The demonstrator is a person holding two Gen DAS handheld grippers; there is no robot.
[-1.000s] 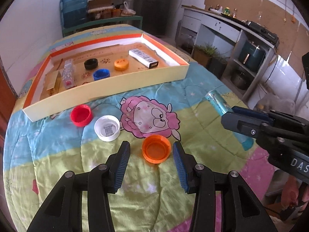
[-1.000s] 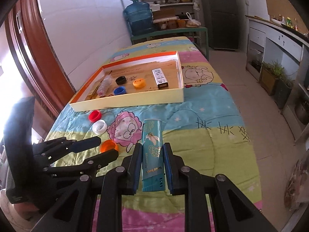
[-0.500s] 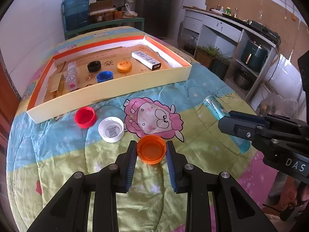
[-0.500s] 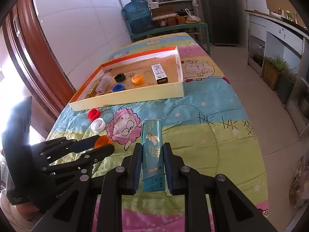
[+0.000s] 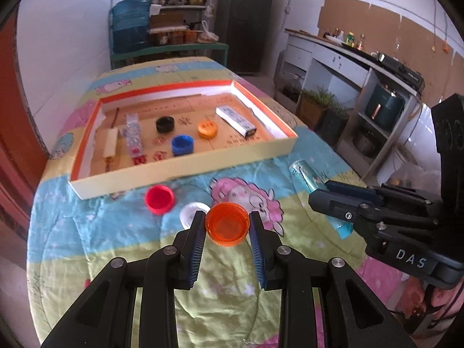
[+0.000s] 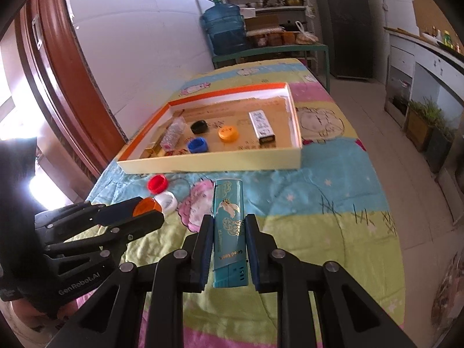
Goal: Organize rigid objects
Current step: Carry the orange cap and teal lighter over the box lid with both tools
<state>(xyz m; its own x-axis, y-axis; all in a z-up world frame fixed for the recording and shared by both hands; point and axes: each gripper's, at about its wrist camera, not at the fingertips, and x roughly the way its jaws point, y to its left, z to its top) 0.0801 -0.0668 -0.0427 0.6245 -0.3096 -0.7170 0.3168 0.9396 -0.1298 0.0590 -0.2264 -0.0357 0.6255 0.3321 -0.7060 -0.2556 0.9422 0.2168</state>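
An orange bottle cap (image 5: 227, 227) sits between the blue pads of my left gripper (image 5: 226, 224), which is shut on it and holds it above the quilt. In the right wrist view the same cap (image 6: 146, 206) shows at the left gripper's tip. My right gripper (image 6: 228, 226) is shut on a long teal box (image 6: 229, 232) with gold print. A red cap (image 5: 159, 198) and a white cap (image 5: 190, 213) lie on the quilt in front of the shallow cardboard tray (image 5: 185, 171).
The tray holds a black cap (image 5: 165, 123), a blue cap (image 5: 182, 145), an orange cap (image 5: 207, 129), a white box (image 5: 236, 120) and a clear packet (image 5: 133, 132). The cartoon quilt (image 6: 319, 203) covers the table; a cabinet and plants stand to the right.
My left gripper went from open around the orange cap to shut on it, then lifted it off the quilt. The right gripper kept its hold on the teal box.
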